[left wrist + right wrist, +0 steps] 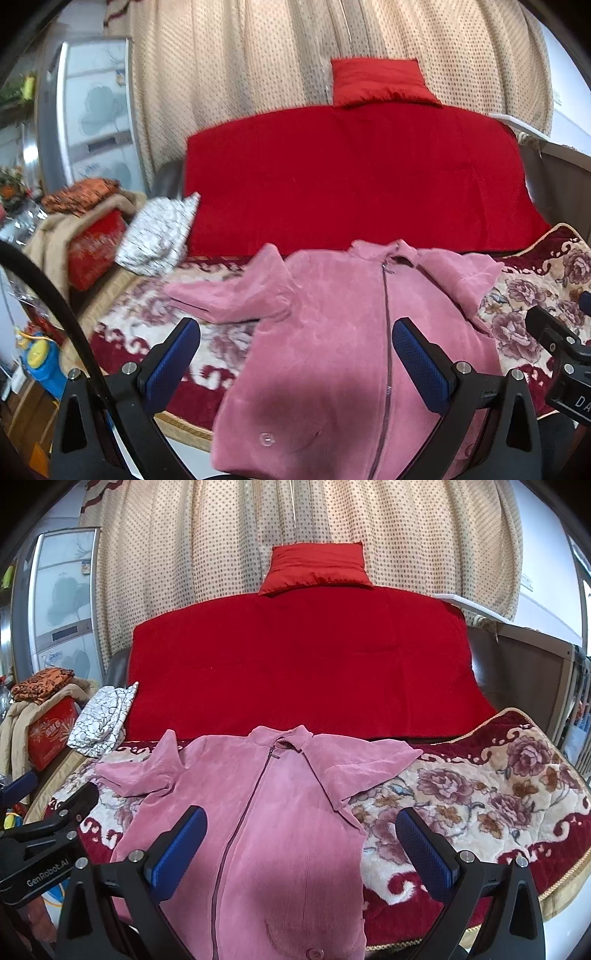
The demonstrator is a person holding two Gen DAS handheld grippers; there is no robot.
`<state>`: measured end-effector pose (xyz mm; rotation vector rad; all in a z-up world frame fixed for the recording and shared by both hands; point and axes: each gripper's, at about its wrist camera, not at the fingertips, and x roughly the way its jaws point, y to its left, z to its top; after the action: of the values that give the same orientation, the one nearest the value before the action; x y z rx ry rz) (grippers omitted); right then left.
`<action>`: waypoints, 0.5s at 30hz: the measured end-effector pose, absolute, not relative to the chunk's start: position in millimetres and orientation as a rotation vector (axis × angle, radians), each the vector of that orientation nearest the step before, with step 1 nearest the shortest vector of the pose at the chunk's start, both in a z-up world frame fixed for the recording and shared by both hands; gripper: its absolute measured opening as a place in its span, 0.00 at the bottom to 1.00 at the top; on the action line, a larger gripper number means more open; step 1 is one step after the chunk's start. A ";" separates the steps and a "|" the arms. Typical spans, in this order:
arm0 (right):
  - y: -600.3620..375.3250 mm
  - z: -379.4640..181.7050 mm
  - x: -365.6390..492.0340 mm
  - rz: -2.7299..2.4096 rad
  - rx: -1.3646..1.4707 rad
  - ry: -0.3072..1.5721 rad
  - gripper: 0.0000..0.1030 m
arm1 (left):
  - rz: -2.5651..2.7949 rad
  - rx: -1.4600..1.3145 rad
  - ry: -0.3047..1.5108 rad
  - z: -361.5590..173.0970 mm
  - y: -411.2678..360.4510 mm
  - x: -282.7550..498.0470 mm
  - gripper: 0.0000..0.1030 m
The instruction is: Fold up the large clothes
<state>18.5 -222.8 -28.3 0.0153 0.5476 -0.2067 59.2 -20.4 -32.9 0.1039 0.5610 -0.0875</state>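
A large pink zip-up garment (332, 314) (280, 812) lies front up on a floral blanket (532, 306) (461, 805), collar away from me, zipper shut, hem hanging over the near edge. Its left sleeve (236, 291) (144, 775) is bunched and folded inward; the right sleeve (369, 764) spreads out flat. My left gripper (295, 350) hovers open above the garment's lower left part, nothing between its blue pads (173, 358). My right gripper (301, 838) is open too, over the garment's right side and the blanket. The left gripper's black body (48, 838) shows at the right wrist view's left edge.
A red quilt (306, 664) covers the bed behind the garment, with a red pillow (317, 568) against a dotted beige curtain (221, 542). On the left lie a black-and-white patterned cloth (99, 720), a red box (51, 731) under beige and orange fabrics, and a white appliance (62, 602).
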 end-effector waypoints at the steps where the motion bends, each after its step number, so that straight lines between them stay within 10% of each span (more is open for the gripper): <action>1: -225.2 -30.5 23.8 -0.206 0.021 0.553 1.00 | -0.094 0.104 0.584 -37.8 -21.9 66.1 1.00; 15: -394.6 -117.4 135.7 -0.261 0.444 0.691 1.00 | -0.098 0.102 0.904 -169.2 -79.2 228.6 1.00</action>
<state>135.7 -394.6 -117.4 0.4436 0.6911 -0.2613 228.6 -79.2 -169.2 0.1018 0.9042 -0.0980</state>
